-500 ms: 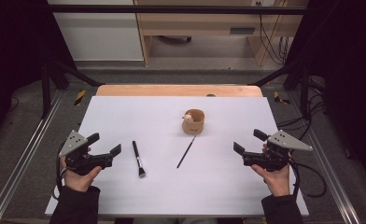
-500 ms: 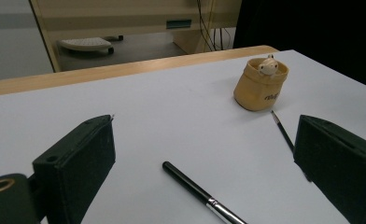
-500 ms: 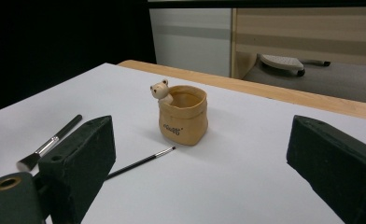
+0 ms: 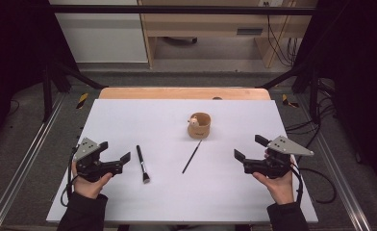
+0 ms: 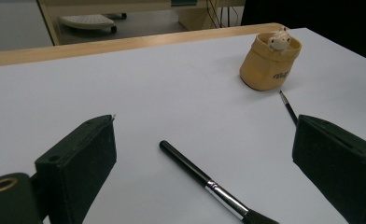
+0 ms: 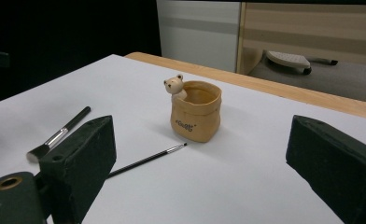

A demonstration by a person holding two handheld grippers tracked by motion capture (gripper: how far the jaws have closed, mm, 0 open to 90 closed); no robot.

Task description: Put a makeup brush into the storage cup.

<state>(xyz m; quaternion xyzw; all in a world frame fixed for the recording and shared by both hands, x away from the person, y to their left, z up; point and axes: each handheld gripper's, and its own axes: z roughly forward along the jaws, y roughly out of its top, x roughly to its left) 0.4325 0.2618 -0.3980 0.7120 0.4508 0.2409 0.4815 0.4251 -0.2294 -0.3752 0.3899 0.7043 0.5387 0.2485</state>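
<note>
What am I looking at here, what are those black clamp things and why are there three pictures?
A person sits at a white table holding a hand-operated gripper in each hand: the left gripper and the right gripper. The high view looks down from above. The two gripper views come from cameras riding on each gripper, so the black blocks at the bottom are its own jaws. On the table lie a thick makeup brush, a thin brush and a small tan pot with a bear figure. Both grippers are open and hold nothing.
</note>
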